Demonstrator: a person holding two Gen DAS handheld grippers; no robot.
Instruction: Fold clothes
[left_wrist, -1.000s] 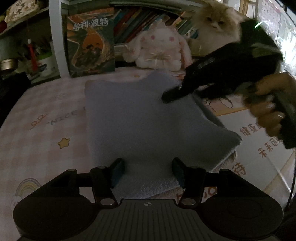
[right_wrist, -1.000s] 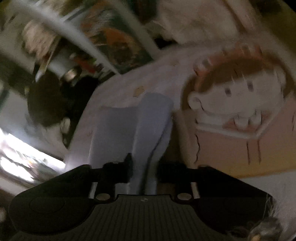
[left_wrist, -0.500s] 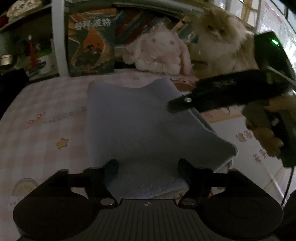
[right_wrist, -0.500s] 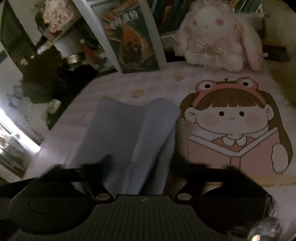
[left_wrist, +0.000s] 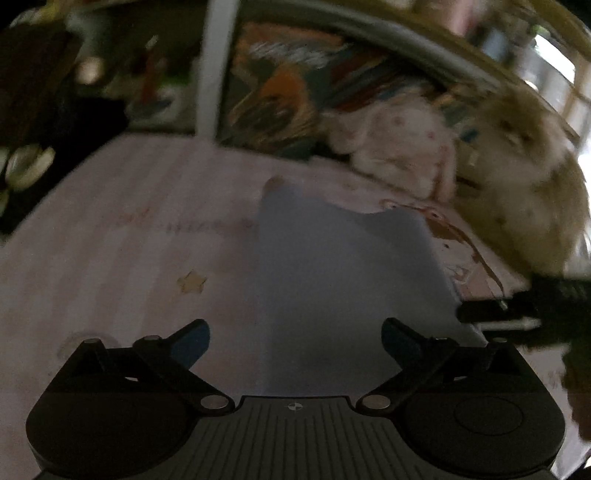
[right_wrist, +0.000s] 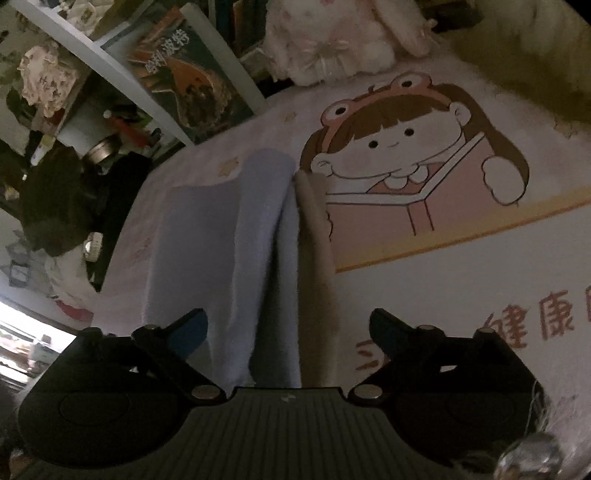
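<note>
- Shelf (right_wrist: 110, 55): past the far-left edge of the tabletop, white boards, cluttered with small items too dim to name.
- Book (right_wrist: 192, 81): stands upright against the shelf at the far edge, illustrated cover facing the tabletop.
- Tabletop (left_wrist: 110, 258): covered by a pale pink checked mat with small star prints; its right half carries a cartoon girl (right_wrist: 399, 144) with a frog headband and a printed book.
- Left hand-held gripper (left_wrist: 295, 339): near edge, jaws spread wide and opening; the cloth lies between and beyond the blue pads (left_wrist: 192, 341), which press on nothing. Released.
- Cloth (left_wrist: 343, 280): pale blue, folded into a thick stack, flat on the tabletop near its middle, just left of the cartoon girl; a beige layer (right_wrist: 314, 251) shows along its right side in the right wrist view.
- Right hand-held gripper (right_wrist: 288, 332): near edge, over the cloth's right side, jaws wide and opening; the folded edge runs between the pads without contact. Released. Its black fingers (left_wrist: 491, 310) reach in at the right edge of the left wrist view, beside the cloth's near right corner.
- Plush rabbit (right_wrist: 343, 37): pink-white, sits at the far edge right of the book.
- Cat (left_wrist: 532, 192): long-haired, tan, far-right corner; blurred.
</note>
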